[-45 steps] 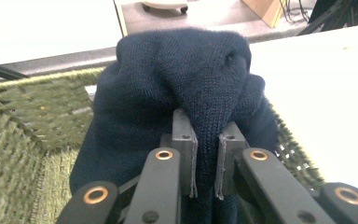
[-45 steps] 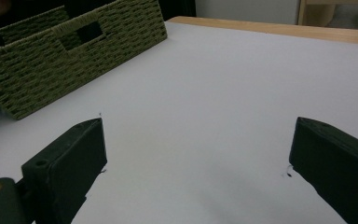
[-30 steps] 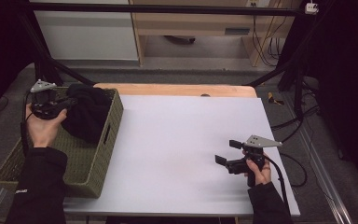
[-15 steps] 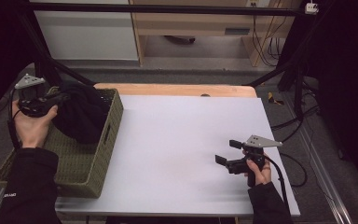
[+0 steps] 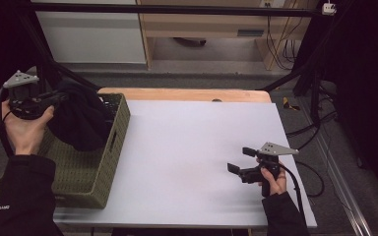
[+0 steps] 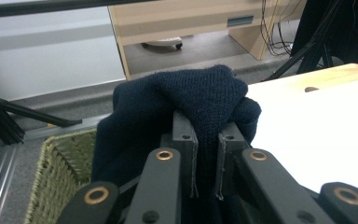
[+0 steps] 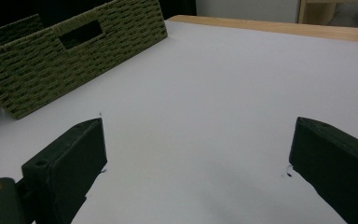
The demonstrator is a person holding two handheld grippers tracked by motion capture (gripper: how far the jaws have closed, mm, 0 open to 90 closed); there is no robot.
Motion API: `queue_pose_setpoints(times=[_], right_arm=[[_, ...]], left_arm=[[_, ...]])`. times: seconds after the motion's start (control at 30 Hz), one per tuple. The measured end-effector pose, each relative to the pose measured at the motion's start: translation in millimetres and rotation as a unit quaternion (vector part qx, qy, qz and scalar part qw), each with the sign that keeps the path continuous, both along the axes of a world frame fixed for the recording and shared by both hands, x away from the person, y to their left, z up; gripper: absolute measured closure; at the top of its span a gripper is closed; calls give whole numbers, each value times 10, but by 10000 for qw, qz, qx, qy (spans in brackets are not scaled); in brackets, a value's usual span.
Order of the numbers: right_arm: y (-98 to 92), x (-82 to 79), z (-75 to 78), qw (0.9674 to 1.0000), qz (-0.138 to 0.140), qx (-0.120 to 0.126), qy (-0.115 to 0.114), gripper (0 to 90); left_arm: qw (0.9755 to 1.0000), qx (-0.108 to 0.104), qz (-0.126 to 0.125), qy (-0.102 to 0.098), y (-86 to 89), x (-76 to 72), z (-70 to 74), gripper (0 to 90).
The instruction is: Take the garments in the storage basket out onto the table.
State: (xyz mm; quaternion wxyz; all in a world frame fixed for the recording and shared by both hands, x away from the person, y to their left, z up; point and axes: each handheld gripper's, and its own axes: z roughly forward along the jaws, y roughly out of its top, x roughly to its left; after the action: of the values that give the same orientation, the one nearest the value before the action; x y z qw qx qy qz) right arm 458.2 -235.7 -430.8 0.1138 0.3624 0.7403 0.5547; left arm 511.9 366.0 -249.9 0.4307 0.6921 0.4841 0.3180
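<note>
The bench [image 5: 192, 147] carries a white sheet, with a strip of its wooden top showing along the far edge. At its left end stands the basket [image 5: 93, 167], a woven olive one with a slot handle in the side that faces the sheet.

What has changed lies at that basket. A second ago the jumper [image 5: 78, 120], a dark navy knit, lay bunched in the basket's far end with the left tool [image 5: 61, 97] down on it. Now that tool is higher, and the jumper hangs from it as a dark drape, its upper part clear of the rim and its lower folds still trailing inside the far corner. In the left tool's view the two pads are closed on a thick fold of the knit, which bulges above and around them. I judge that the garment is being taken out of the basket and is about halfway free; the lift must go further before the trailing hem clears the wall.

As far as the high view shows, the rest of the basket is bare, its woven floor showing nearer the person.

The right tool [image 5: 240, 160] has kept its place, low over the sheet near the right edge, jaws wide apart with nothing between them. It is well apart from the basket.
</note>
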Motion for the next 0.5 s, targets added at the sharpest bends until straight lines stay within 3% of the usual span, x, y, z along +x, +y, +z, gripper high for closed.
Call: queue_pose_setpoints(times=[0.5], right_arm=[[-3,0,1,10000,-3,-2,-8,39]], left_arm=[[9996,10,-64,-283,22,-157,252,817]])
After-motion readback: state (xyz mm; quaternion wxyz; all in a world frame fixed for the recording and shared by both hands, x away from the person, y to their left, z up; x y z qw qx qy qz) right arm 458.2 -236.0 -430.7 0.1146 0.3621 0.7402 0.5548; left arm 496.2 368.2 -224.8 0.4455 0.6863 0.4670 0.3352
